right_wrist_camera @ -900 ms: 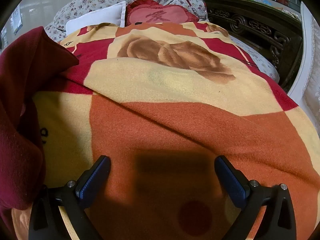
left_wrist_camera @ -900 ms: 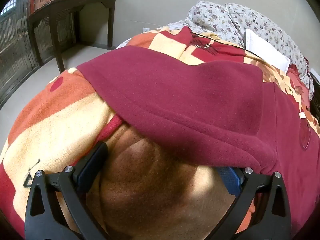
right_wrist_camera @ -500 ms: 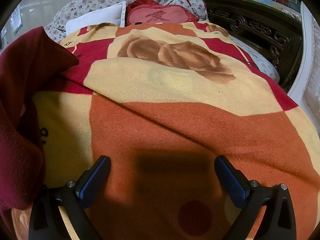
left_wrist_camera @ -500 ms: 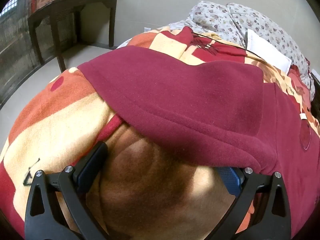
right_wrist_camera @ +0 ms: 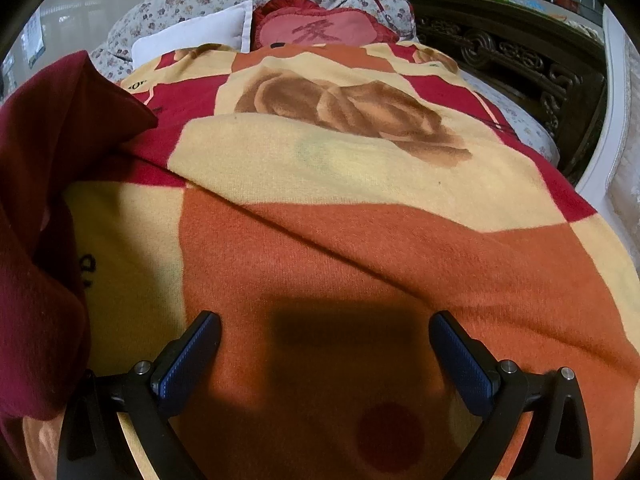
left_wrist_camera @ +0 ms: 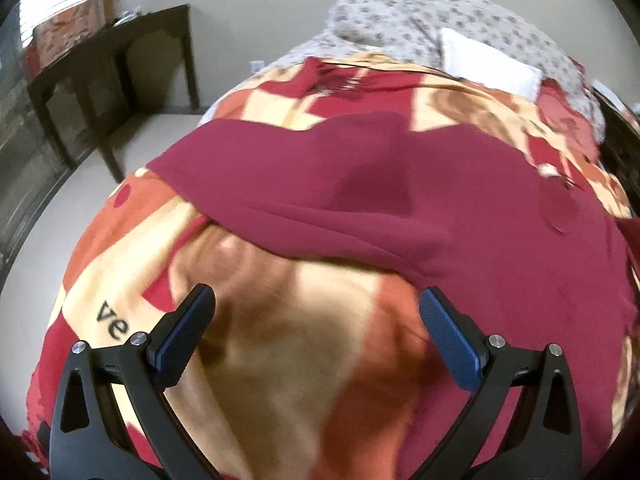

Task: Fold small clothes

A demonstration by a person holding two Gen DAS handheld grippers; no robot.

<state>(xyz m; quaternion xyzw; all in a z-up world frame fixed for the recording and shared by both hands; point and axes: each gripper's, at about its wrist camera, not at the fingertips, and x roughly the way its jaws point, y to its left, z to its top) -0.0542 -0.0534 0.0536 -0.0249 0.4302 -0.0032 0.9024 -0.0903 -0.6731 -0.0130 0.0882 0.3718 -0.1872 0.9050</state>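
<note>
A dark red fleece garment [left_wrist_camera: 380,192] lies spread across the patterned blanket [left_wrist_camera: 280,360] on the bed. My left gripper [left_wrist_camera: 318,322] is open and empty, just short of the garment's near hem. The left wrist view is blurred. In the right wrist view the same garment [right_wrist_camera: 44,200] bunches up at the left edge. My right gripper [right_wrist_camera: 324,344] is open and empty, low over the orange part of the blanket [right_wrist_camera: 400,264], to the right of the garment.
Floral pillows [left_wrist_camera: 440,28] and a white pillow [right_wrist_camera: 200,36] lie at the head of the bed, with a red cushion [right_wrist_camera: 316,30]. A dark wooden table [left_wrist_camera: 108,68] stands left of the bed. Carved dark furniture [right_wrist_camera: 520,56] stands on the right.
My left gripper has pulled back and lifted away from the garment's hem, so its right finger pad is no longer under the fabric. The right gripper has not moved.
</note>
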